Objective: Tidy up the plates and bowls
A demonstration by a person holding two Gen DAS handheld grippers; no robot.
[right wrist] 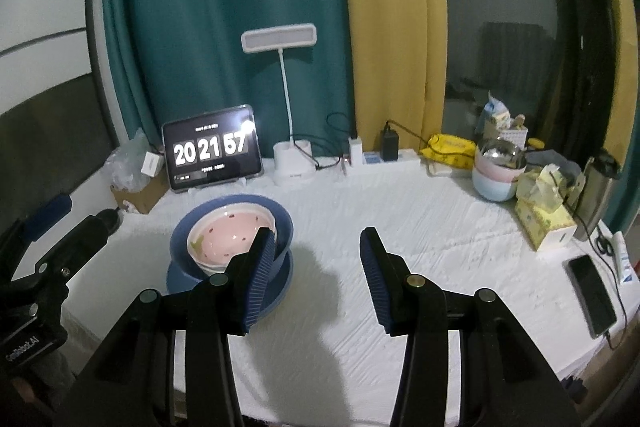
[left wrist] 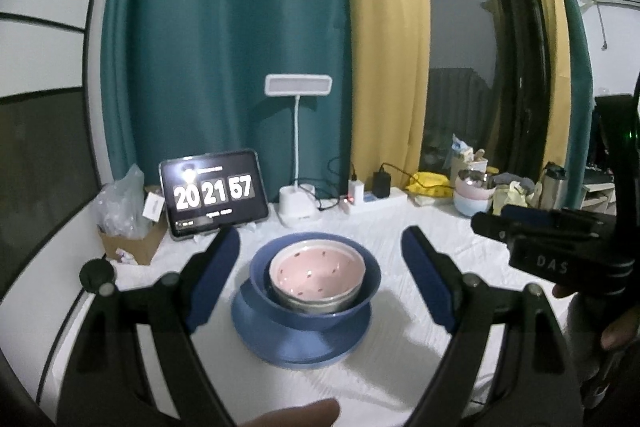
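Observation:
A blue plate (left wrist: 300,343) lies on the white table. On it stands a blue bowl (left wrist: 316,315) holding a pink bowl (left wrist: 318,271) nested on paler bowls. My left gripper (left wrist: 320,251) is open and empty, its fingers apart on either side of the stack, above and nearer than it. In the right wrist view the same plate (right wrist: 276,291), blue bowl (right wrist: 284,227) and pink bowl (right wrist: 228,239) sit at left. My right gripper (right wrist: 316,247) is open and empty over bare table right of the stack; its left finger (right wrist: 260,267) overlaps the bowl's rim in view.
At the back stand a tablet clock (right wrist: 212,151), a white desk lamp (right wrist: 292,163), a power strip (right wrist: 380,157) and a cardboard box (right wrist: 140,193). Stacked pastel bowls (right wrist: 496,179), a tissue box (right wrist: 544,215) and a phone (right wrist: 592,295) are at right.

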